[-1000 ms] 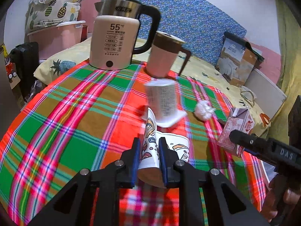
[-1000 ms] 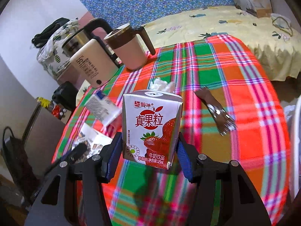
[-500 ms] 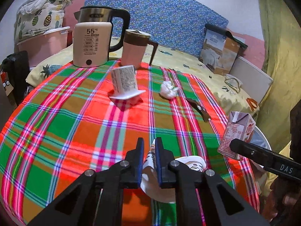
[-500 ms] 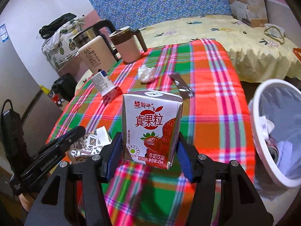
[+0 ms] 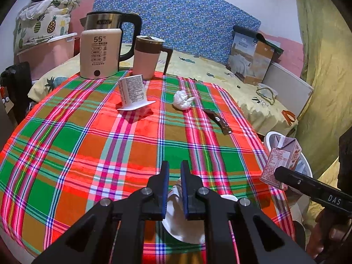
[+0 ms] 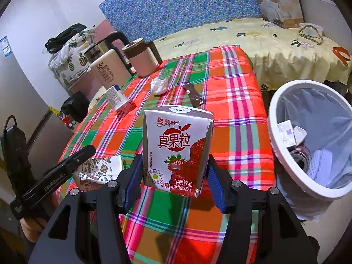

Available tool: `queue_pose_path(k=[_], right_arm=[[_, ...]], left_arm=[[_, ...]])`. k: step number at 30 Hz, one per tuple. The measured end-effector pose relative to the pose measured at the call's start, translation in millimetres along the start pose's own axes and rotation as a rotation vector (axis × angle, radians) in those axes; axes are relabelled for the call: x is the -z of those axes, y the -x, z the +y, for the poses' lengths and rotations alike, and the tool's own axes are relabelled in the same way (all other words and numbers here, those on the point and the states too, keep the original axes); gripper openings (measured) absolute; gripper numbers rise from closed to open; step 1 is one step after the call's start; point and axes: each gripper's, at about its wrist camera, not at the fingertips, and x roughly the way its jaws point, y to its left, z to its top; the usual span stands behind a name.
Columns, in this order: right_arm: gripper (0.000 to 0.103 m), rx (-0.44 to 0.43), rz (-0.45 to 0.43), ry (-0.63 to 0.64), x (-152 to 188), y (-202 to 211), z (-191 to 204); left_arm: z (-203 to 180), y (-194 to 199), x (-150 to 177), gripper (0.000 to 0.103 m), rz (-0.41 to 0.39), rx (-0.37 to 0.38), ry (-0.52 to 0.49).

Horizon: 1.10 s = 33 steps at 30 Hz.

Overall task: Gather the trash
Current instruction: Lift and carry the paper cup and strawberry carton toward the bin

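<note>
Strawberry milk carton was clamped upright in right tool, near bin; crushed paper cup pinched in left tool above counter. Advice: carry each over rim before release, carton first.

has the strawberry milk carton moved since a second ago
Yes. The right gripper has carried the strawberry milk carton away from the kettle toward the white trash bin, which now shows at the right of its view.
</note>
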Motion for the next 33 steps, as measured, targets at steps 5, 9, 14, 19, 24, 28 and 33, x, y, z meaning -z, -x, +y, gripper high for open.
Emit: queue_pose_path(k=[5,9,14,19,24,28,33], right_arm=[[0.057,0.007,-0.019,-0.019,2.7,8.2,-10.4],[0.057,0.009,-0.029,-0.036,3.4,12.1,-18.7],[0.057,0.01,-0.04,-0.056,4.5,17.6,-27.7],[0.057,0.0,-0.038,-0.065,7.7,20.0,-32.8],[0.057,-0.01,-0.035,-0.073,10.7,21.0,-35.8],[0.057,-0.017,-0.028,-0.075,12.0,20.9,-37.5],[0.057,-0.02,-0.031,-0.064,12.8,25.4,-35.1]], left_arm=[[-12.2,-0.4,-0.6,0.011,0.0,0.007,-0.022],[-22.3,-1.5,-4.5,0.0,-0.001,0.017,-0.04],[-31.7,-4.4,-13.0,0.001,0.009,0.064,-0.057],[-25.9,7.1,-12.0,0.017,-0.005,0.066,-0.101],[-1.9,7.1,2.1,0.052,0.047,0.016,-0.108],[6.0,3.9,16.7,0.052,0.111,0.039,-0.085],[-6.2,-0.5,34.9,0.052,0.17,0.072,-0.124]])
